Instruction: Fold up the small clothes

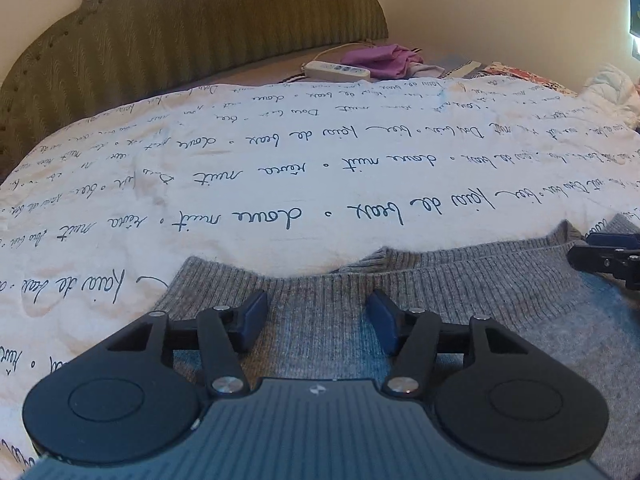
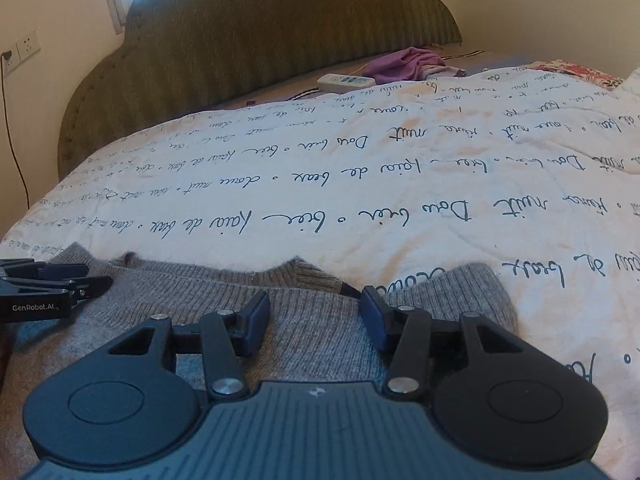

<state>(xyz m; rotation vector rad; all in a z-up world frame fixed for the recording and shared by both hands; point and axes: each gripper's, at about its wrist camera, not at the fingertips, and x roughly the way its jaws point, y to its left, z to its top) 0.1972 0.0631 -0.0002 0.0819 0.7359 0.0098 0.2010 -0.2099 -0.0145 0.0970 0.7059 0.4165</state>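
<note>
A grey ribbed knit sweater (image 1: 420, 292) lies flat on the bed's white quilt with black script lettering (image 1: 280, 168), its ribbed edge toward twelve o'clock. It looks soft, light and floppy; I judge that ribbed edge the best hold. My left tool (image 1: 316, 318) and right tool (image 2: 314, 316) hover over it, jaws apart, gripping nothing. A green headboard (image 2: 280, 32) stands at twelve o'clock.

Script-print quilt (image 1: 280, 152), green headboard (image 1: 200, 32), power strip (image 1: 336, 70), purple cloth (image 1: 380, 58)
</note>
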